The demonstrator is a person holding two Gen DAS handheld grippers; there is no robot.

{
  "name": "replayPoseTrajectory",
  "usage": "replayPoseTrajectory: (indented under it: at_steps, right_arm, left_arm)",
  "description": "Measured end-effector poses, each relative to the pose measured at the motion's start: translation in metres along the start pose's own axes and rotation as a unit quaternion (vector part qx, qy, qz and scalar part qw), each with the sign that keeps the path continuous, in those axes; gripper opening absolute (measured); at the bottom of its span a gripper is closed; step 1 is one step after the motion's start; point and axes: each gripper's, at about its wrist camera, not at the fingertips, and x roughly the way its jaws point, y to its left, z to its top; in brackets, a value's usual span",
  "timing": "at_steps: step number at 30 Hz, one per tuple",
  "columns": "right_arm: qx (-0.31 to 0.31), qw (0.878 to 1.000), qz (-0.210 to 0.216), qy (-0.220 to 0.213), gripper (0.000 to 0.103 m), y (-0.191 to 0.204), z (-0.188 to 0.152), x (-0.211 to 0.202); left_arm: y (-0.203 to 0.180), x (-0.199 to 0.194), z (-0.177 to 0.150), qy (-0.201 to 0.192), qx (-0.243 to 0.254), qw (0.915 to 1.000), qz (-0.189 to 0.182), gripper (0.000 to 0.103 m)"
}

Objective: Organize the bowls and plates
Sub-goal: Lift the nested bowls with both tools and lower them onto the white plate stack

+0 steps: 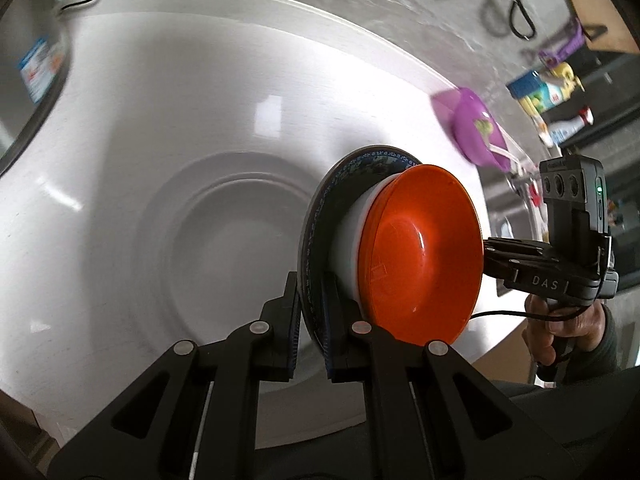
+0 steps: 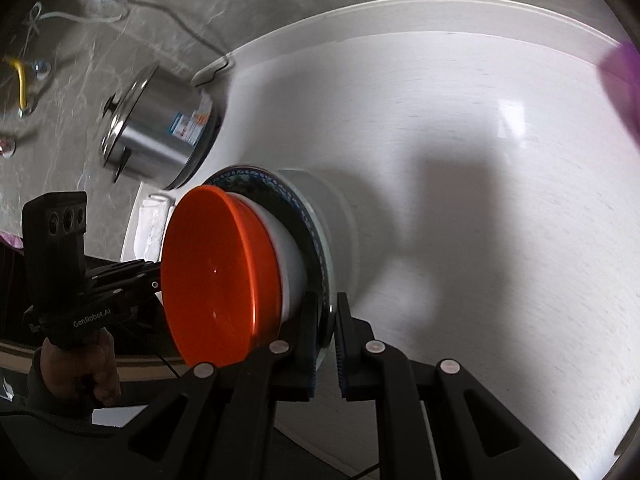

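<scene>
left wrist: both tools pinch plate (image 1: 316,216) rim | purple bowl (image 1: 476,128) near | right wrist: pot (image 2: 160,128) behind

A home kitchen or dining area was suggested by a white table (image 2: 480,160), a lidded steel pot (image 2: 160,128), marbled floor (image 1: 420,8) and grocery packages (image 1: 548,92).
</scene>
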Motion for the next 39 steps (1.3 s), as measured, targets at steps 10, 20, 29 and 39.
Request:
replayPoseTrajectory:
  at_steps: [10, 20, 29, 39]
  right_arm:
    - [-0.007, 1.000, -0.009, 0.019, 0.012, 0.024, 0.015, 0.038]
    - [0.014, 0.999, -0.021, 0.031, 0.011, 0.023, 0.014, 0.065]
    - [0.029, 0.998, -0.030, 0.038, 0.011, 0.015, 0.015, 0.077]
    - [0.029, 0.998, -0.032, 0.035, 0.011, 0.017, 0.017, 0.083]
  left_arm:
    - [0.075, -0.008, -0.003, 0.017, -0.021, 0.9996, -0.001, 0.006]
    - [0.118, -0.001, -0.007, 0.041, -0.017, 0.9990, -0.002, 0.006]
    - [0.124, 0.013, -0.007, 0.055, -0.013, 0.9984, -0.005, 0.006]
    - [0.110, 0.029, -0.002, 0.056, -0.011, 0.9984, -0.002, 0.006]
